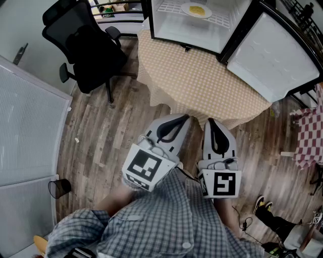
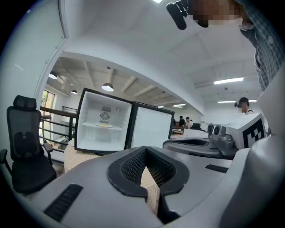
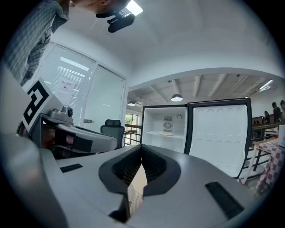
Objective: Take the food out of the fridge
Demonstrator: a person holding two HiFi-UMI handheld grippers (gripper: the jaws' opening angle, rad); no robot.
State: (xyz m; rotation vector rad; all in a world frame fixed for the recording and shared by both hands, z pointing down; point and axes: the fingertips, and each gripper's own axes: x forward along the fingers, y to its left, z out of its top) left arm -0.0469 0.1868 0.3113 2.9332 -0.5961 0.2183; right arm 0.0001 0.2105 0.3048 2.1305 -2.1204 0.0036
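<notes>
A small fridge (image 1: 202, 22) stands open on a round table with a beige checked cloth (image 1: 202, 80). On its wire shelf sits a plate of yellow food (image 1: 197, 10), also seen far ahead as the plate (image 2: 104, 125) and the plate (image 3: 166, 132). The fridge door (image 1: 275, 55) swings out to the right. My left gripper (image 1: 184, 119) and right gripper (image 1: 211, 123) hover side by side over the floor at the table's near edge, both pointing at the fridge. The left gripper (image 2: 145, 150) and the right gripper (image 3: 141, 149) are shut, with nothing between their pads.
A black office chair (image 1: 86, 45) stands left of the table. A glass partition (image 1: 25, 126) runs along the left, with a small black bin (image 1: 59, 188) by it. A red checked cloth (image 1: 309, 136) hangs at the right. People stand far off (image 2: 242, 104).
</notes>
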